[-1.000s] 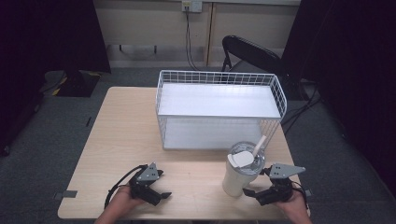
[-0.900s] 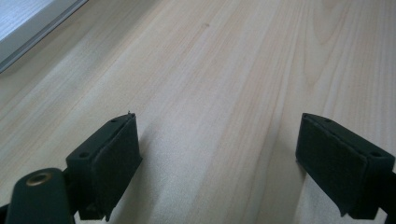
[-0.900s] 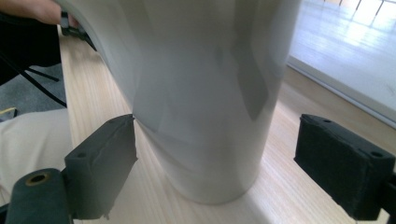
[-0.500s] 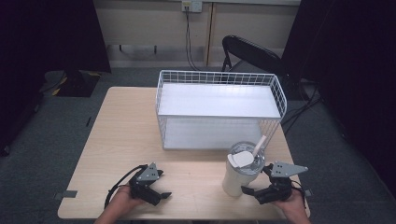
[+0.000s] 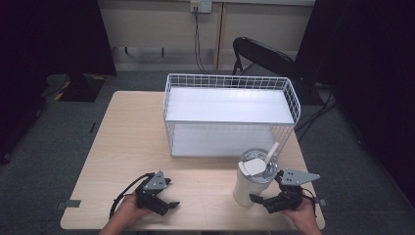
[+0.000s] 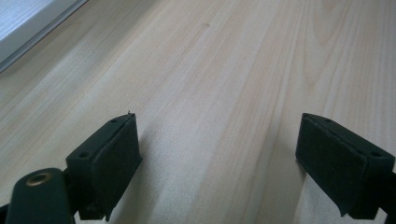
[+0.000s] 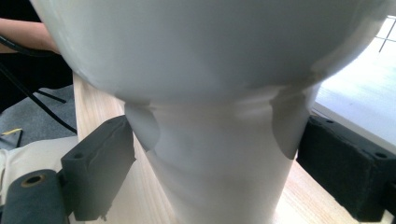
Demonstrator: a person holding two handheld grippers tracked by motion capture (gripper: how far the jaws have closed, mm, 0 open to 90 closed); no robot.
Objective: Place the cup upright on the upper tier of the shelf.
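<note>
1. Our right gripper point(image 5: 266, 200) sits at about 5 o'clock on the table, its two black jaws spread wide on either side of the lower body of the tall white plastic tumbler point(image 5: 250, 178). In the right gripper view the pads point(image 7: 100, 163) flank the tumbler point(image 7: 219, 154) with a sliver of gap on each side, so we judge nothing is clamped yet.
2. Our left gripper point(image 5: 164, 204) rests at 7 o'clock, jaws apart and holding nothing, above the bare pale wooden table point(image 6: 224, 70).
3. The white wire basket with a flat white shelf point(image 5: 230, 105) fills the centre toward 12 o'clock; the tumbler stands upright just off its near right corner, at 5 o'clock.
4. What could go wrong, as we see it: the tumbler narrows toward its base and is top-heavy, so an uneven or low squeeze could tip it toward the basket, or let it slip down through the pads.
5. The tumbler's long axis is vertical, with the lid facing up.
6. Its white straw point(image 5: 272, 151) leans toward 1 o'clock.
</note>
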